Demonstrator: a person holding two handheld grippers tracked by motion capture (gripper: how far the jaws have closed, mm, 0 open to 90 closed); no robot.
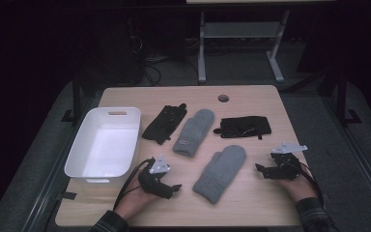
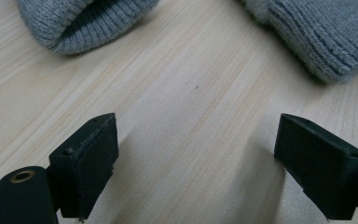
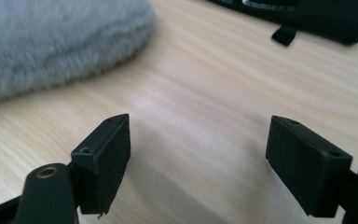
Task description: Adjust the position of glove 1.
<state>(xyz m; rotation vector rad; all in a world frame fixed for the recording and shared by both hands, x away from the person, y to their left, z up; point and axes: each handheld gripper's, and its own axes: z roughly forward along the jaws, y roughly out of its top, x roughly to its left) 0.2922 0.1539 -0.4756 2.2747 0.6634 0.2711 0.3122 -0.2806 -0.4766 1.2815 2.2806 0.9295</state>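
Observation:
Two grey knit mittens lie on the wooden table (image 1: 251, 203): one (image 1: 194, 131) toward the middle back, the other (image 1: 221, 173) nearer the front. A black glove (image 1: 164, 123) lies left of the far mitten and another black glove (image 1: 244, 126) lies to its right. My left gripper (image 1: 173, 189) rests at the front left with its jaws wide apart over bare wood (image 2: 196, 140); both mittens' cuffs (image 2: 81, 23) (image 2: 326, 37) show beyond it. My right gripper (image 1: 263, 170) sits at the front right, open, nothing between its jaws, the near mitten (image 3: 51, 42) to its left and a black glove (image 3: 307, 14) beyond.
A white plastic bin (image 1: 89, 166) stands at the table's left side, empty inside. A round cable hole (image 1: 223, 98) sits near the table's far edge. A white table frame (image 1: 236, 43) and cables stand on the dark floor behind.

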